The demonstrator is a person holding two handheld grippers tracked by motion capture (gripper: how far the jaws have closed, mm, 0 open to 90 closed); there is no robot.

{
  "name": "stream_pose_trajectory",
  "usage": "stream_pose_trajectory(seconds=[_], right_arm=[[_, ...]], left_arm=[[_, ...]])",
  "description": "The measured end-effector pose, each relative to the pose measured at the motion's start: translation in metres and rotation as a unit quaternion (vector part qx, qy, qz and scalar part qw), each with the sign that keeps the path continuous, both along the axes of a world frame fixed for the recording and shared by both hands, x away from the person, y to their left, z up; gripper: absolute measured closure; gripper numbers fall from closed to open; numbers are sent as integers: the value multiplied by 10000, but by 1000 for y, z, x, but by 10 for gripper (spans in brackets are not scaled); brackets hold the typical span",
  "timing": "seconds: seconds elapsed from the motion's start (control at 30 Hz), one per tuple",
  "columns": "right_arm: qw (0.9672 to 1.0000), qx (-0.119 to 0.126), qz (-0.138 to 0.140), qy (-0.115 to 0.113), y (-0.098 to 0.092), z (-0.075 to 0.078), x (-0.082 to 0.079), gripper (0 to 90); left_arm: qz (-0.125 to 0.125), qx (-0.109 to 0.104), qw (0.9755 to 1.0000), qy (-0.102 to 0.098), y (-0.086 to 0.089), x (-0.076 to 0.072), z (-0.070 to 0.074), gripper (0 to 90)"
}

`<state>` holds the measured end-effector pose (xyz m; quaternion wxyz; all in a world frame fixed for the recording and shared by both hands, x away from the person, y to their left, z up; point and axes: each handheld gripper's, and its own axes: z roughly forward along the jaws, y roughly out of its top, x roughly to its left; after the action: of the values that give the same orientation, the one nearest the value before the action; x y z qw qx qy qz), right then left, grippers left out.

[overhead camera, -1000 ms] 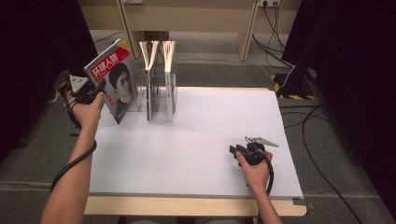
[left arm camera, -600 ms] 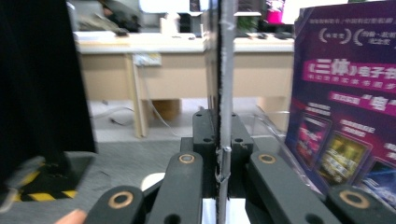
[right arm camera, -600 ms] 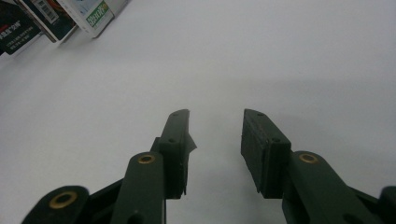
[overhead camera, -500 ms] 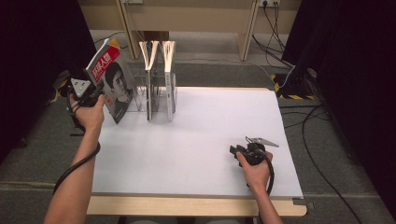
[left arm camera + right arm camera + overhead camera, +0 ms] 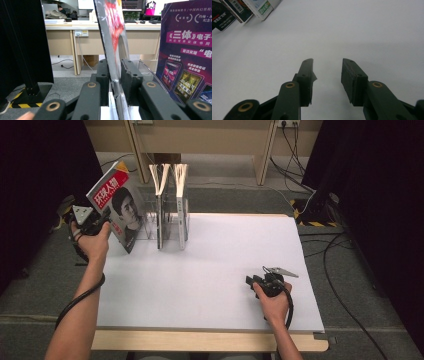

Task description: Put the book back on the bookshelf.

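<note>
- Left gripper (image 5: 100, 222) sits at the table's far left corner with a magazine (image 5: 117, 210) between its jaws. The magazine is tilted, top leaning away to the left, cover facing the camera in the high view.
- Jaws have just been opening a bit, and in the left gripper view the magazine's edge (image 5: 110, 50) runs up between them. The right pad looks to be against it, while on the left there's a sliver of gap, so I'd call it a loose hold, not a hard clamp.
- The magazine's lower corner is down by the clear rack (image 5: 150, 227) at the back left of the table (image 5: 210, 270), just left of the two books (image 5: 170, 205) standing upright in it with pages fanned at the top.
- Right gripper (image 5: 252, 281) rests low over the table's near right part, well apart from the rack, pointing left.
- Its jaws (image 5: 327, 80) stand apart with nothing between them, just white tabletop.
- A few book spines (image 5: 239, 10) show at the top left of the right gripper view.
</note>
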<state>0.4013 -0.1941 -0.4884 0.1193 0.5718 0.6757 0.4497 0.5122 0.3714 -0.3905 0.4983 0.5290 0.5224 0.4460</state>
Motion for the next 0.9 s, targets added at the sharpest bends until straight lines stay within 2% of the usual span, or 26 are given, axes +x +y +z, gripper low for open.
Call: stream_pose_trajectory(seconds=[0.23,0.47,0.6,0.63,0.7,0.73,0.77,0.8,0.83,0.9], right_arm=[[10000,-5,20,-18,0,-1,0,620],[10000,-20,23,-12,-1,0,0,620],[10000,22,1,1,1,0,0,620],[10000,24,2,3,1,0,0,620],[10000,8,5,6,1,-1,0,619],[10000,10,6,9,1,-1,0,620],[10000,9,8,5,1,-1,0,619],[10000,9,8,5,1,-1,0,619],[10000,13,7,18,0,0,0,619],[10000,10,-6,22,0,0,0,619]], left_arm=[[-118,-198,9997,62,1,-2,-6,683],[-145,-262,9994,153,1,-3,-12,656],[-254,-327,9986,315,2,1,-13,670],[-325,-376,9981,365,3,3,-13,687],[-499,-673,9955,448,5,6,-12,711],[-571,-734,9944,496,5,8,-11,726],[-679,-685,9938,546,5,9,-10,727],[-679,-685,9938,546,5,9,-10,727],[-865,-726,9918,596,3,12,-9,727],[-891,-652,9919,633,1,13,-8,716]])
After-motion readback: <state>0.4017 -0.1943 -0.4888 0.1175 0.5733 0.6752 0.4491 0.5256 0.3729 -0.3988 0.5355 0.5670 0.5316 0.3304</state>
